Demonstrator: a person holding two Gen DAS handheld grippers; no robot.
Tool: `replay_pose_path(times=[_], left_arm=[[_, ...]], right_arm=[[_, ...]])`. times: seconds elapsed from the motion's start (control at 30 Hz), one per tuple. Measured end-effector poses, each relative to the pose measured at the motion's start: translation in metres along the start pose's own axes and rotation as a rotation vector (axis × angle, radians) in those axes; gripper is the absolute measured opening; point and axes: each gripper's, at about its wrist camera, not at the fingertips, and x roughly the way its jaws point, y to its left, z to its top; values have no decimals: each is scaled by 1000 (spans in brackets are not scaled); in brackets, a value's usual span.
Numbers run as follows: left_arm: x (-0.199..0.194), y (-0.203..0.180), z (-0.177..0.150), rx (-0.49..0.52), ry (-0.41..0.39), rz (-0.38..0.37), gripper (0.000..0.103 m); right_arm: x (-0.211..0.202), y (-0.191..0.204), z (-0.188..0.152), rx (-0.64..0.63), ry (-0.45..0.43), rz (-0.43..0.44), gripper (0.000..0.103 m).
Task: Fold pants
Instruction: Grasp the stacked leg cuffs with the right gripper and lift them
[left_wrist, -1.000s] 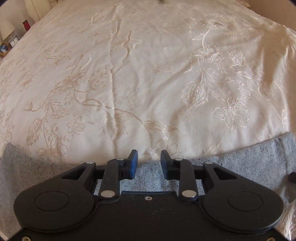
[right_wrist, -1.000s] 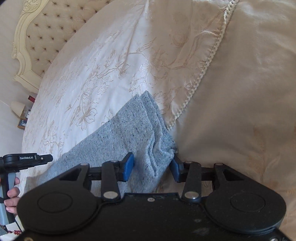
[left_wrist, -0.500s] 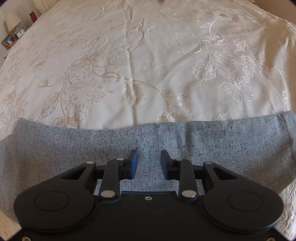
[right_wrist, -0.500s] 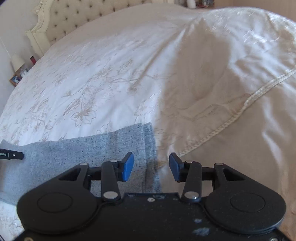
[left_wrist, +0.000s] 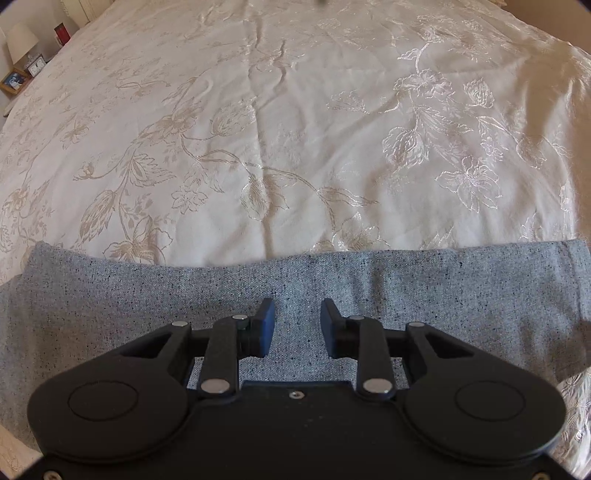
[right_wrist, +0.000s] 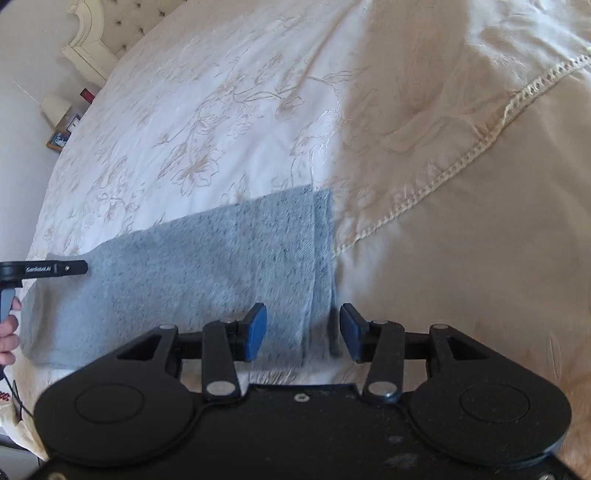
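The grey pants lie flat in a folded band across the near edge of the bed. Left hand-held gripper hovers above the fabric, spread. Right hand-held gripper is spread, straddling the hemmed end.

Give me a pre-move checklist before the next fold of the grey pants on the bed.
1. Left gripper open, nothing held: ok.
2. Right gripper open, astride the hem end: ok.
3. Grey pants flat on the bedspread: ok.
4. Hem band layers aligned: cannot tell.
5. Pants clear of the corded bedspread seam: ok.
6. Near pants edge under the grippers: cannot tell.
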Motion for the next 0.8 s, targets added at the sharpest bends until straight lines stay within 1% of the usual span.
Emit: replay_pose_path(times=[0.1,0.17,0.2,0.27,0.33,0.43,0.5,0.57,0.63,0.67,0.73,0.8], left_arm=[[2,-6,-2,22,5,3,38],[4,-7,-2,16,7,5,38],[7,-7,-1,9,8,10,38],[13,-6,2,-4,9,26,38],[23,-6,8,-8,6,29,38],[44,-11,20,25,28,4,38],[61,-17,25,54,56,17,37],[68,-23,30,87,53,41,37],[60,-23,35,78,49,45,36],[48,-17,35,37,34,34,36],[18,-10,23,-20,-25,2,36],[-5,-10,1,-31,-52,-10,36]], right_arm=[[29,-9,14,29,45,43,48],[38,-14,16,77,37,110,48],[40,-15,16,95,38,131,38],[35,-18,15,120,36,162,13],[22,-17,13,156,-1,169,13],[1,-2,13,157,-44,170,13],[-13,8,14,147,-69,180,13],[-25,20,17,135,-92,190,13],[-33,31,20,130,-107,185,13],[-40,37,21,127,-116,184,13],[-49,45,23,117,-125,177,12],[-56,52,24,107,-130,165,12]])
